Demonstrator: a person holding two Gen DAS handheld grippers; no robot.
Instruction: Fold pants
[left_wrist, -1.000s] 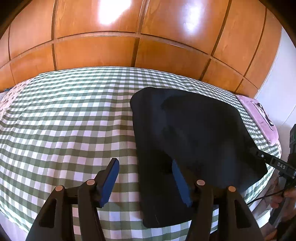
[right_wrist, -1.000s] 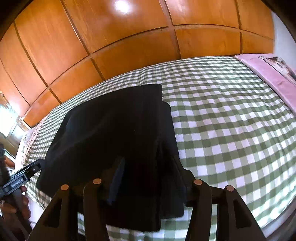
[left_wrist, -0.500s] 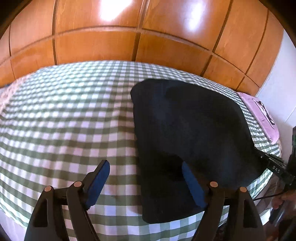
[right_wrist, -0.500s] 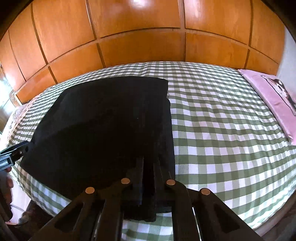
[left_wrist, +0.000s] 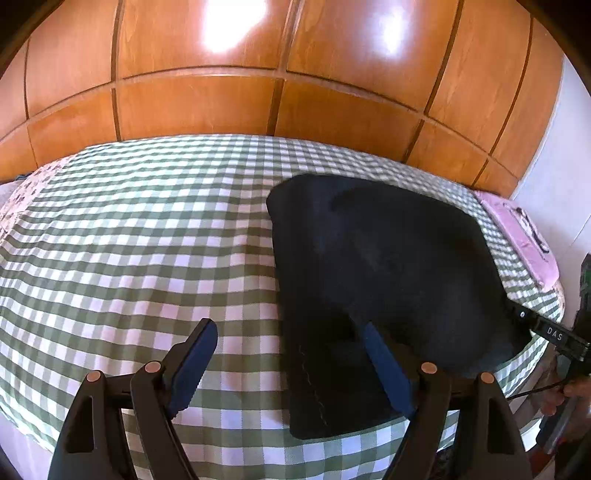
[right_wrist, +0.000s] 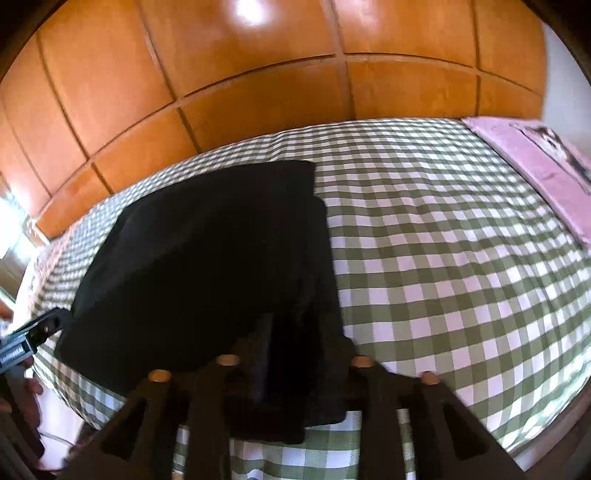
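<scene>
The black pants (left_wrist: 388, 280) lie folded flat on the green-checked bed (left_wrist: 129, 251), close to its near edge. My left tongs (left_wrist: 288, 363) stand spread wide, one blue pad over the checked cover, the other over the pants' near corner, pinching nothing. My right tongs (right_wrist: 291, 354) are opening, with the pants' folded edge (right_wrist: 288, 387) between them; the picture is too dark to show the pads pressing. A pink pillow (right_wrist: 535, 162) lies at the bed's end, wooden panels (left_wrist: 221, 103) behind
</scene>
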